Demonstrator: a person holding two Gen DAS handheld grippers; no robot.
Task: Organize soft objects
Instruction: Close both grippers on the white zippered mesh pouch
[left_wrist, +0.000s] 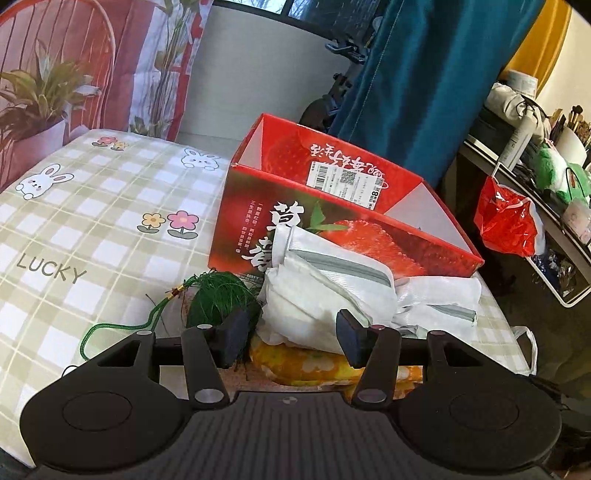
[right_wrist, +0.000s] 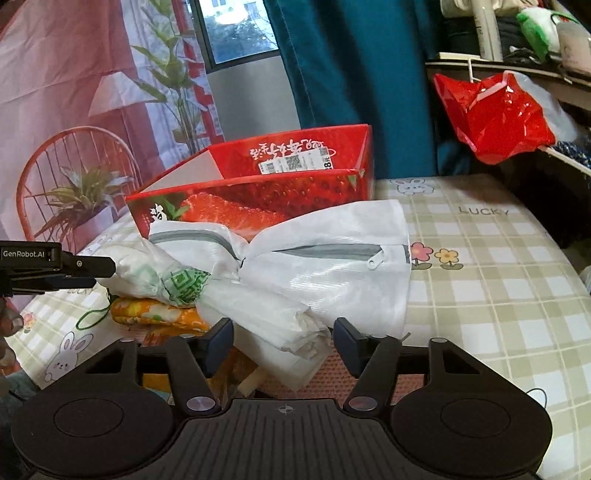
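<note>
A heap of soft things lies on the checked bedspread (left_wrist: 92, 206), just in front of the open red strawberry box (left_wrist: 332, 206): a white mesh zip bag (right_wrist: 325, 266) on top, a white plastic bag (right_wrist: 162, 273) with green print beside it, a yellow flowered cloth (left_wrist: 314, 363) underneath and a green tassel (left_wrist: 218, 299) at the left edge.

The left gripper (left_wrist: 293, 338) has its jaws apart, straddling the near end of the white bundle without pinching it. The right gripper (right_wrist: 282, 341) is likewise spread wide, the mesh bag's near corner lying between its fingers – not yet clamped.

The step in hand looks like the approach to a first grasp. Next, 1 gripper probably needs to close on the mesh bag, lift it free of the plastic bag, and carry it over the box's near wall – the thin fabric may drag its neighbours along.
</note>
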